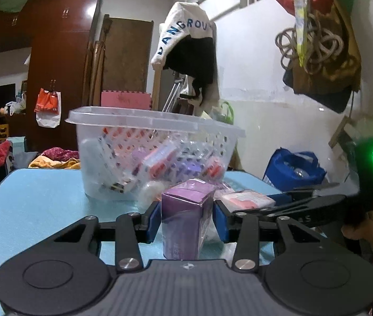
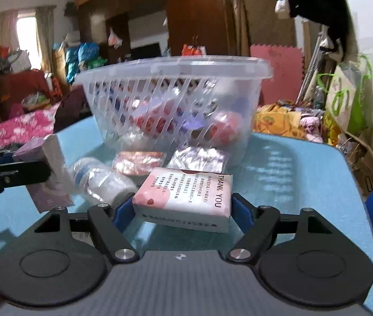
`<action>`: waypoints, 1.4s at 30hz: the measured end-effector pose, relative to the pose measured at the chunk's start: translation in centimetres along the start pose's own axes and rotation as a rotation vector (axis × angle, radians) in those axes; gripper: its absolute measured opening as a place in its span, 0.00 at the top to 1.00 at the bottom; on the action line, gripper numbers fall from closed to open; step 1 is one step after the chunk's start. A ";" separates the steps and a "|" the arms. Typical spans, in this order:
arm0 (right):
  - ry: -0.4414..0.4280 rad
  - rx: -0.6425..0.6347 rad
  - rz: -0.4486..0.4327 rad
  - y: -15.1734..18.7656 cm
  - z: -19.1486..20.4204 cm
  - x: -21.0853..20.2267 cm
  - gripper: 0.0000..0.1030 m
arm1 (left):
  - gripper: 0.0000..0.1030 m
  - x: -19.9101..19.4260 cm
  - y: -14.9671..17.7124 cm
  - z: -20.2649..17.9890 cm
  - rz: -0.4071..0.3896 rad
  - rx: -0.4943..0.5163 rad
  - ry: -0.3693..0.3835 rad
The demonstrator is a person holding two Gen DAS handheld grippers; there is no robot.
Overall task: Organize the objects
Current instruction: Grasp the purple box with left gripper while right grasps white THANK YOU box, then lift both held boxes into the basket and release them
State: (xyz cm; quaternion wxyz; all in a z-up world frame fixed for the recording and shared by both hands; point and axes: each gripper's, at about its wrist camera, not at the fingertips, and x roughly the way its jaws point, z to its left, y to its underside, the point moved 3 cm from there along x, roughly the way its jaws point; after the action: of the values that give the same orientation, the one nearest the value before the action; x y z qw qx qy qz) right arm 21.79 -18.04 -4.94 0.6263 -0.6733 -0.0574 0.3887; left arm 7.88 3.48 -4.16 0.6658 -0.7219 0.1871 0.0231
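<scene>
My left gripper (image 1: 186, 217) is clamped on the purple box (image 1: 185, 218) near the clear basket (image 1: 157, 147) on the blue table (image 1: 41, 200) — my right gripper (image 2: 182, 210) grips the pink-white box (image 2: 186, 197) just beside it.

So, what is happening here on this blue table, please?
A person is tidying small packages into a clear plastic lattice basket on the light blue table, with a gripper in each hand. The left gripper is closed on an upright purple carton. The right gripper has its jaws around a flat pink and white "THANK YOU" box. A clear plastic bottle and two wrapped packets still lie before the basket, which already holds several items.
</scene>
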 end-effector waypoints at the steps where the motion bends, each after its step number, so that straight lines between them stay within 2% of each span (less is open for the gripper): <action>1: 0.007 0.005 -0.020 0.0 -0.1 -0.3 0.24 | 0.55 -0.1 -0.2 0.6 -0.002 -0.017 0.010; 3: 0.028 -0.001 -0.044 -0.1 0.0 -0.7 0.24 | 0.55 -0.3 -0.7 1.7 0.000 -0.058 0.028; 5: 0.044 -0.008 -0.062 -0.3 0.1 -1.1 0.24 | 0.55 -0.5 -1.1 2.8 -0.012 -0.080 0.010; 9: 0.023 0.024 -0.140 -1.7 -0.2 -3.3 0.24 | 0.55 -1.3 -3.1 4.3 -0.056 -0.142 0.013; 15: 0.015 -0.023 -0.238 -8.2 1.2 -5.2 0.23 | 0.55 -0.9 -10.3 5.1 -0.140 -0.161 -0.002; 17: 0.018 -0.057 -0.235 -10.9 1.8 -4.1 0.23 | 0.55 1.0 -13.0 5.6 -0.141 -0.168 -0.046; 19: 0.032 -0.060 -0.219 -13.0 2.0 -2.3 0.23 | 0.55 3.6 -14.9 6.5 -0.105 -0.210 -0.055; 22: 0.077 -0.055 -0.137 -14.9 1.8 1.5 0.23 | 0.55 7.0 -15.9 8.1 -0.057 -0.286 -0.106; 25: 0.072 -0.065 -0.093 -15.3 1.6 3.7 0.23 | 0.54 9.4 -15.5 8.9 -0.017 -0.331 -0.102; 26: 0.074 -0.073 -0.084 -15.4 1.7 4.4 0.18 | 0.48 9.9 -15.4 9.1 -0.015 -0.341 -0.114; 27: 0.076 -0.078 -0.073 -15.5 1.6 5.0 0.14 | 0.30 10.4 -15.4 9.4 -0.013 -0.350 -0.130; 28: 0.088 -0.080 -0.075 -15.4 1.5 5.1 0.05 | 0.22 11.0 -15.4 9.8 0.000 -0.350 -0.153; 30: 0.119 -0.072 -0.103 -15.1 1.2 4.5 0.01 | 0.21 11.2 -15.5 9.8 0.020 -0.327 -0.186; 31: 0.106 -0.067 -0.099 -14.8 1.1 3.8 0.00 | 0.21 10.5 -15.2 9.6 0.023 -0.311 -0.184; 35: 0.037 -0.036 -0.103 -12.1 0.3 -0.3 0.00 | 0.21 5.5 -14.2 7.8 -0.032 -0.256 -0.112; 38: 0.028 -0.026 -0.101 -8.8 -0.2 -2.6 0.00 | 0.13 2.3 -11.5 5.9 -0.032 -0.197 -0.078; 42: -0.012 -0.003 -0.023 -4.4 -0.8 -1.5 0.00 | 0.13 1.1 -5.7 3.4 0.039 -0.170 -0.054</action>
State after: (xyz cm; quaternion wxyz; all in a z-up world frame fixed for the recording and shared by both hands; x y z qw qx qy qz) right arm 23.05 -18.56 -0.42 0.6294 -0.6712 -0.0694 0.3854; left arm 11.37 6.73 0.53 0.6062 -0.7712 0.1807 0.0714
